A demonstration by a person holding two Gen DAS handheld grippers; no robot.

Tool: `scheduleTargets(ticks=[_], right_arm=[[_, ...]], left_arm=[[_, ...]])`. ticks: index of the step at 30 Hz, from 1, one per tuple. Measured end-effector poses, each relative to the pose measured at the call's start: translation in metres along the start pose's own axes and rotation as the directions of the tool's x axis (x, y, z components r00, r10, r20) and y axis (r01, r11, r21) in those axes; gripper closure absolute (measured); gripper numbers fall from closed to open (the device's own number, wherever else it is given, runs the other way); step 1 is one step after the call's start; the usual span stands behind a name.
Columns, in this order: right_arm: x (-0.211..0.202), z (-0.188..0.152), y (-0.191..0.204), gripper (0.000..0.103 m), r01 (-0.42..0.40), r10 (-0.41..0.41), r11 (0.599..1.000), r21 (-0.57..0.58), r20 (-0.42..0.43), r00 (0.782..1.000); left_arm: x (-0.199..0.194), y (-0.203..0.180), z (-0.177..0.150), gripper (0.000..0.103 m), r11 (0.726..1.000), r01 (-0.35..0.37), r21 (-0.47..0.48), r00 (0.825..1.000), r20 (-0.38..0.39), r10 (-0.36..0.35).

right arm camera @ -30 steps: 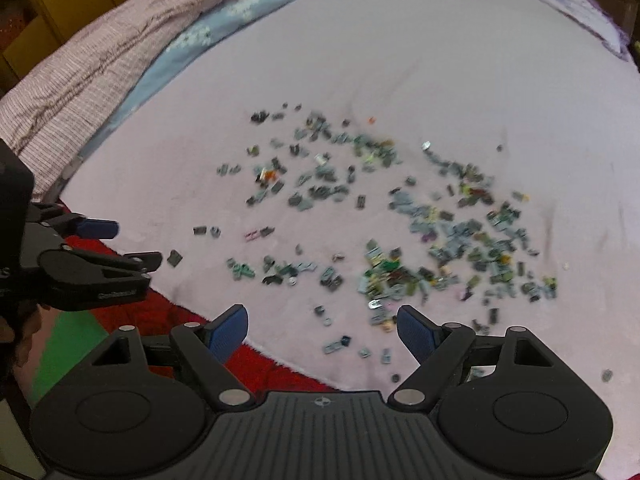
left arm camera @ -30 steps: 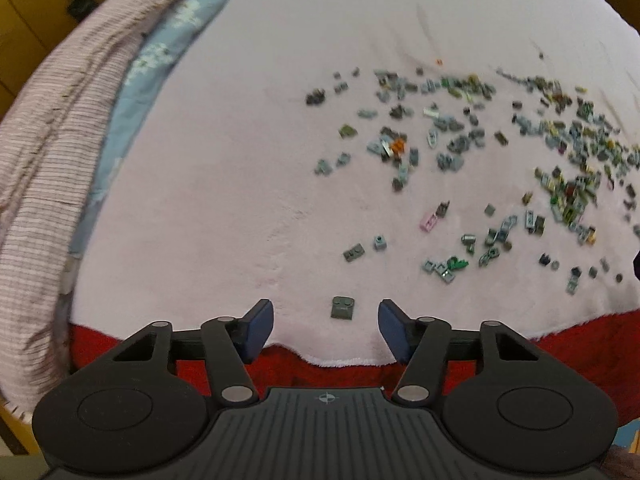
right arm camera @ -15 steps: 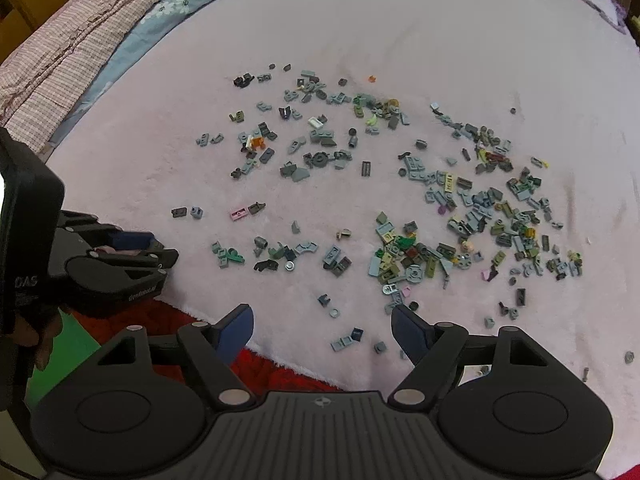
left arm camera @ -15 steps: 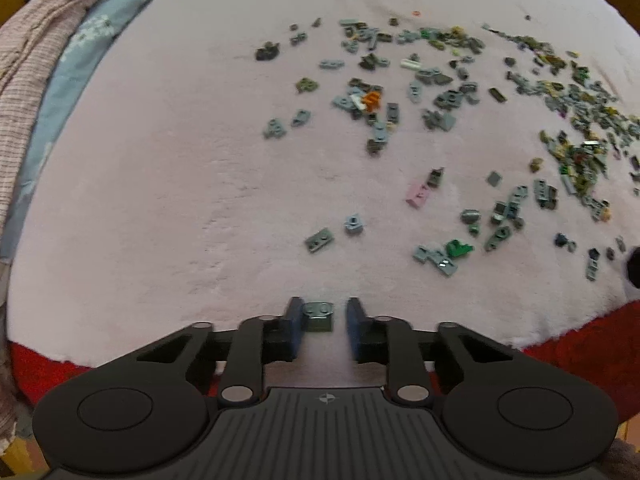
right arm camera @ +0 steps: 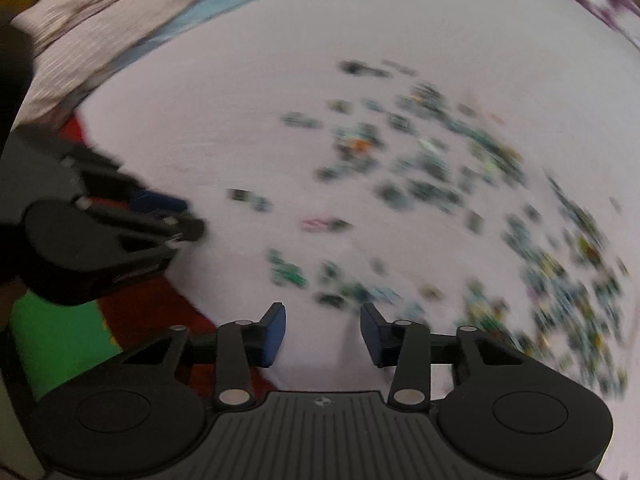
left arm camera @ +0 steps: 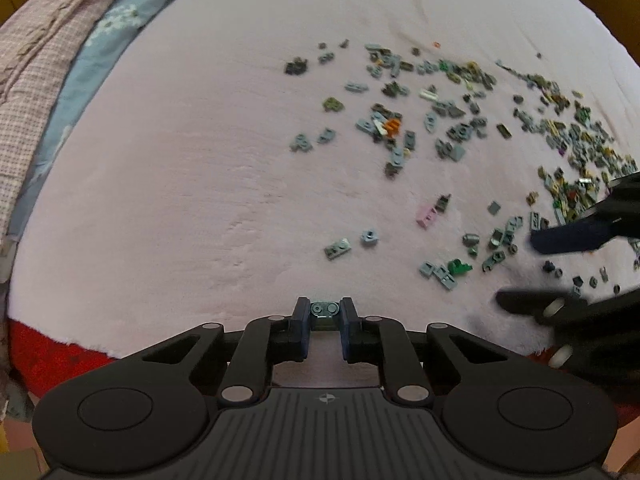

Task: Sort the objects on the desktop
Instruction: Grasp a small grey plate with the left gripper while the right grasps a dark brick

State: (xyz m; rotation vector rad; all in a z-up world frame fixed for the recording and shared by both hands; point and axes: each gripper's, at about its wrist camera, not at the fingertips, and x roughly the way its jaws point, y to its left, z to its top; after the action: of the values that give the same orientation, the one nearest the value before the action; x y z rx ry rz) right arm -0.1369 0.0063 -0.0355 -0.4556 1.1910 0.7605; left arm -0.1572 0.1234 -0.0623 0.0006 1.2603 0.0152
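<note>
My left tool [left arm camera: 325, 312] is clamped on a small grey two-stud plate [left arm camera: 324, 308], pinched right at the fingertips and held just above the pink blanket [left arm camera: 180, 200]. My right tool [right arm camera: 323, 330] has its jaws parted with nothing between them; its view is badly smeared, so I cannot pick out single pieces there.

Ahead of the left tool and to its right, the loose bricks [left arm camera: 460, 120] lie scattered across the blanket, thin near the tool and dense far to the right. A grey plate [left arm camera: 337, 248] and a round-holed piece [left arm camera: 369, 237] sit closest ahead, with a pink plate [left arm camera: 426, 216] beyond them to the right and a green piece [left arm camera: 459, 268] further right again. I see no bin or sorted pile in either view, so I cannot tell where the held plate belongs.

What worries me:
- The grip is only at the tips on a tiny, hard piece. Any twist or jolt could flick it out, and it would be hard to find in the soft pile.
- The right tool reaches in from the right side of the left view, close to the bricks near the green piece. With its camera blurred, I could sweep pieces aside or knock them off the blanket's near edge onto the red cloth [left arm camera: 52, 348].
- The two tools are near each other, so crossing paths risks a bump that frees the plate.
</note>
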Motion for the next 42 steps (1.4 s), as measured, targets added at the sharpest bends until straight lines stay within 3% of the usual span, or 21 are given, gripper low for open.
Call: scheduleTargets(ticks=[3, 8, 11, 14, 24, 27, 31, 42], right_arm=[[0.010, 0.004, 0.023, 0.064, -0.005, 0.011, 0.968, -0.250, 0.022, 1.000], [0.025, 0.003, 0.040, 0.071, 0.009, 0.007, 0.807, -0.590, 0.026, 1.000], [0.033, 0.004, 0.035, 0.074, -0.020, 0.018, 0.780, -0.626, -0.010, 1.000], [0.039, 0.005, 0.029, 0.085, -0.048, 0.026, 0.768, -0.639, -0.043, 0.999], [0.043, -0.002, 0.028, 0.081, -0.027, 0.009, 0.696, -0.718, -0.029, 1.000], [0.044, -0.001, 0.025, 0.085, -0.040, 0.014, 0.701, -0.712, -0.042, 0.999], [0.035, 0.003, 0.016, 0.085, -0.047, 0.021, 0.758, -0.651, -0.048, 0.999], [-0.028, 0.025, 0.000, 0.085, 0.060, -0.030, 0.906, -0.419, 0.078, 0.997]], left_arm=[[-0.004, 0.006, 0.001, 0.087, 1.000, -0.005, -0.014, 1.000, 0.005, 0.005], [-0.008, 0.011, 0.002, 0.087, 0.999, -0.001, -0.048, 1.000, 0.015, 0.002], [-0.009, 0.012, 0.000, 0.087, 0.998, 0.009, -0.067, 1.000, 0.018, -0.008], [-0.010, 0.011, -0.002, 0.087, 0.997, 0.015, -0.074, 1.000, 0.021, -0.014], [-0.013, 0.016, -0.002, 0.087, 0.996, 0.014, -0.085, 0.999, 0.030, -0.012], [-0.014, 0.017, -0.004, 0.087, 0.996, 0.014, -0.088, 1.000, 0.029, -0.012], [-0.017, 0.016, -0.002, 0.087, 0.996, 0.019, -0.084, 0.999, 0.033, -0.017], [-0.045, -0.003, 0.019, 0.087, 0.998, 0.055, -0.020, 0.994, 0.093, -0.053]])
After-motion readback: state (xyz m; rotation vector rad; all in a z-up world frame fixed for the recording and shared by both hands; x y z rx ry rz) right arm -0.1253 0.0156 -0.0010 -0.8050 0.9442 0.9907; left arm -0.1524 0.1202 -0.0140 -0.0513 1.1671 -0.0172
